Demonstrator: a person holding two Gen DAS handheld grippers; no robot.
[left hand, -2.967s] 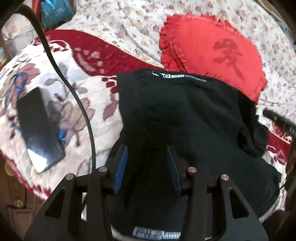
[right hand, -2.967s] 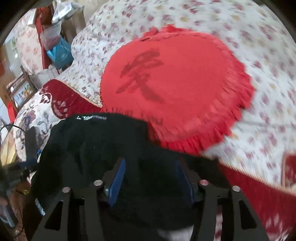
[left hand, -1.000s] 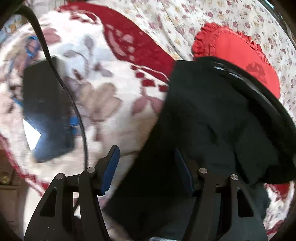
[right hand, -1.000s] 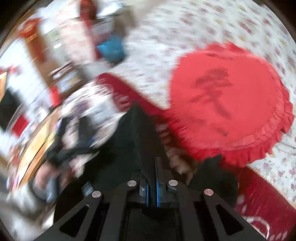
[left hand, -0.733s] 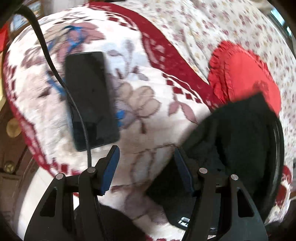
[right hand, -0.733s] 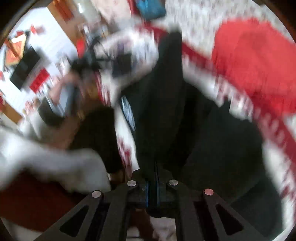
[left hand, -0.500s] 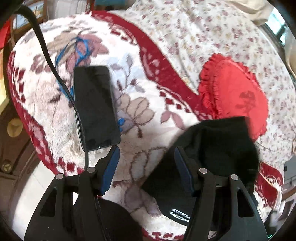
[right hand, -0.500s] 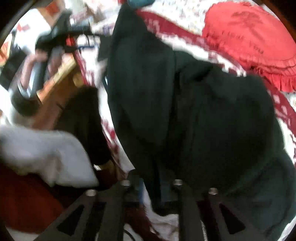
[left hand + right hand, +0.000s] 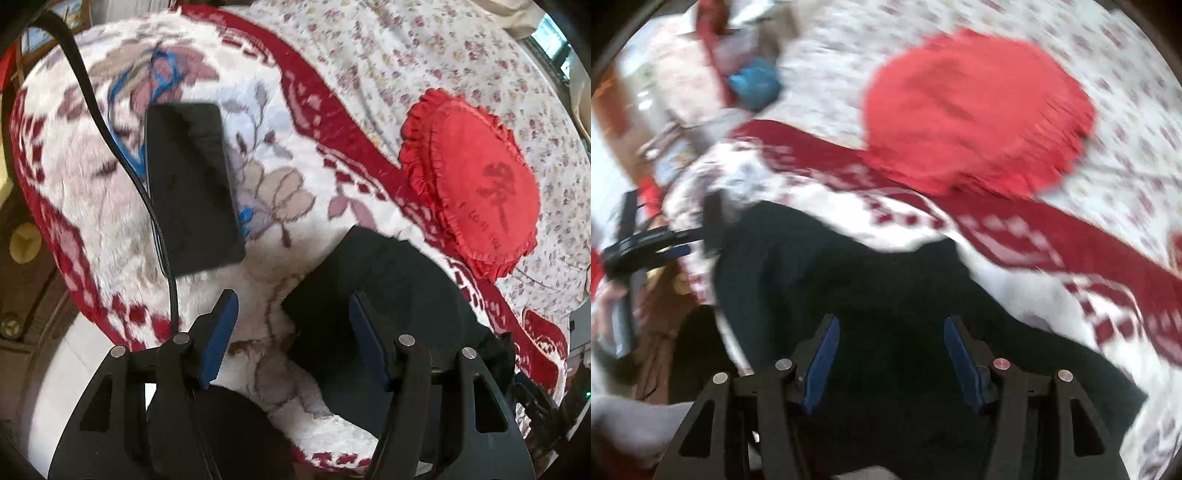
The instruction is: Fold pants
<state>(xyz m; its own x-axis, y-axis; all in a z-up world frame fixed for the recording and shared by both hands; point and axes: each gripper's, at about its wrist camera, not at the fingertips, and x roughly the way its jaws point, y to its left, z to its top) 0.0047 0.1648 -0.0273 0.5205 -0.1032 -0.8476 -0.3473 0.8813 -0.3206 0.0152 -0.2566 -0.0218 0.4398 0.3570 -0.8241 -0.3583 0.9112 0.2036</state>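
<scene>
The black pants (image 9: 373,302) lie folded in a compact bundle on the white and red floral blanket (image 9: 280,155). My left gripper (image 9: 291,325) is open and empty, hovering above the bundle's left edge. In the right wrist view the pants (image 9: 871,295) spread dark under my right gripper (image 9: 890,354), which is open and empty just above them. That view is motion-blurred. The left gripper (image 9: 646,247) also shows at its left edge.
A black phone (image 9: 188,177) with a black cable (image 9: 110,140) lies on the blanket left of the pants. A red ruffled cushion (image 9: 476,184) sits behind them, also in the right wrist view (image 9: 975,110). The blanket's edge and floor are at lower left.
My right gripper, shut on the pants a second ago, has flipped them over into a smaller bundle and opened. My left gripper has drawn back and up, staying open.
</scene>
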